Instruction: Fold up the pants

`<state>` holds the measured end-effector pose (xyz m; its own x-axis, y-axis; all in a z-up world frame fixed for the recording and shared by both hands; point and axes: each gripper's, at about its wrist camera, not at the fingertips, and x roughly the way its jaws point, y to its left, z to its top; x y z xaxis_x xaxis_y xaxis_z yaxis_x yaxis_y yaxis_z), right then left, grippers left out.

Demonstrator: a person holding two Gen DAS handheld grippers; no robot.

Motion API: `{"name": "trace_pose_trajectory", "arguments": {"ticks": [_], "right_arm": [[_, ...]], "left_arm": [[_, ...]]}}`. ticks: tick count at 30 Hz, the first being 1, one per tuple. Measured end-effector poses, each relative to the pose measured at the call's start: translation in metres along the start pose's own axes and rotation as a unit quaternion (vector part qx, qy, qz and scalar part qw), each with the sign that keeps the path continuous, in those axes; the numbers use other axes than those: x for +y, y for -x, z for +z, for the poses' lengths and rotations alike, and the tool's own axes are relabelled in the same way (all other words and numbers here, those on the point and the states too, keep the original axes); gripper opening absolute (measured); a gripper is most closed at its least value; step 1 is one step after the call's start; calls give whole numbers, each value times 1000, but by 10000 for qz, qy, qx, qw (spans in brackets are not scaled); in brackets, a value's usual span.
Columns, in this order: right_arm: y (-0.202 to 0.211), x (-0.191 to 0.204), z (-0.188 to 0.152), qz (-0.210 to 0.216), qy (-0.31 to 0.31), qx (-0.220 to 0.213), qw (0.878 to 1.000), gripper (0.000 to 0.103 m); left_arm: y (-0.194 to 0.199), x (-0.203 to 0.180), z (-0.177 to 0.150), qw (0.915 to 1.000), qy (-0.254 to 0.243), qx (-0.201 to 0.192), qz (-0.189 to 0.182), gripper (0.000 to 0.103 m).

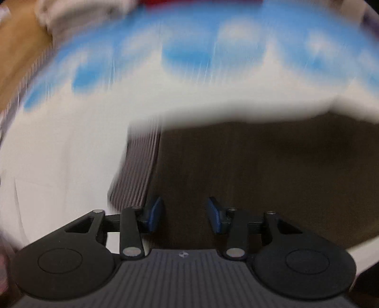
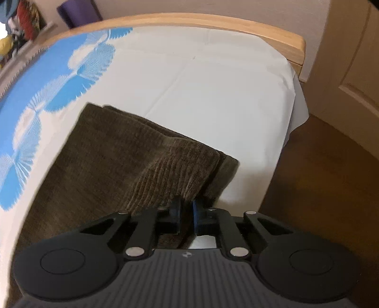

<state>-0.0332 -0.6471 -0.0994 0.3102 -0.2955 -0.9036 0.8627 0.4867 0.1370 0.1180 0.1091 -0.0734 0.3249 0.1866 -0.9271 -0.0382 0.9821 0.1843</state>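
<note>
The brown corduroy pants lie in layers on a white bed sheet in the right wrist view. My right gripper is shut on the near edge of the pants, lifting a ridge of fabric. In the blurred left wrist view the pants fill the middle and right as a dark brown area, with a paler ribbed strip at their left edge. My left gripper is open just above the pants, with nothing between its blue pads.
A blue and white patterned cover lies on the left part of the bed, blurred across the top of the left wrist view. A wooden bed frame runs along the far edge. A door and brown floor are at right.
</note>
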Motion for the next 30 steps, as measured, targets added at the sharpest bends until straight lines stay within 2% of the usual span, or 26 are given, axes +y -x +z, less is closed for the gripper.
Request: {"name": "trace_pose_trajectory", "arguments": {"ticks": [1, 4, 8, 11, 13, 14, 15, 16, 17, 20, 24, 26, 28, 30], "right_arm": [[-1, -1, 0, -26, -18, 29, 10000, 9], [-1, 0, -1, -130, -93, 34, 9999, 10], [12, 2, -2, -286, -115, -221, 9993, 21], [24, 2, 0, -316, -5, -570, 9979, 25], [29, 1, 2, -392, 45, -759, 9963, 30], [32, -1, 3, -398, 25, -838, 9957, 33], [34, -2, 3, -395, -2, -900, 9952, 33], [37, -4, 4, -404, -29, -955, 9946, 33], [39, -6, 4, -420, -71, -1019, 9939, 34], [47, -11, 5, -250, -201, -1179, 9925, 36], [52, -9, 4, 214, -84, -1254, 9918, 41], [51, -5, 4, 439, 119, -1201, 9917, 41], [46, -3, 4, 677, 213, -1040, 9920, 41], [41, -4, 6, 777, 169, -896, 9928, 41]], "left_arm": [[-7, -1, -2, 9999, -28, 163, -27, 44], [9, 1, 3, 9998, 74, -143, -102, 45], [33, 6, 15, 9949, 398, -881, -303, 45], [38, 10, 25, 9901, 541, -1265, -267, 45], [27, 15, 31, 9918, 592, -1114, -177, 42], [13, 20, 35, 9944, 646, -828, -95, 39], [-4, 25, 37, 9960, 748, -480, -6, 31], [-17, 31, 37, 9951, 959, -238, -21, 31], [-20, 37, 39, 9919, 1238, -231, -146, 31], [-13, 43, 42, 9854, 1646, -337, -273, 31], [10, 50, 44, 9712, 2103, -962, -572, 31], [14, 50, 49, 9660, 2207, -1134, -735, 31], [10, 47, 57, 9641, 2233, -1095, -929, 31], [1, 42, 59, 9673, 2232, -754, -937, 31]]}}
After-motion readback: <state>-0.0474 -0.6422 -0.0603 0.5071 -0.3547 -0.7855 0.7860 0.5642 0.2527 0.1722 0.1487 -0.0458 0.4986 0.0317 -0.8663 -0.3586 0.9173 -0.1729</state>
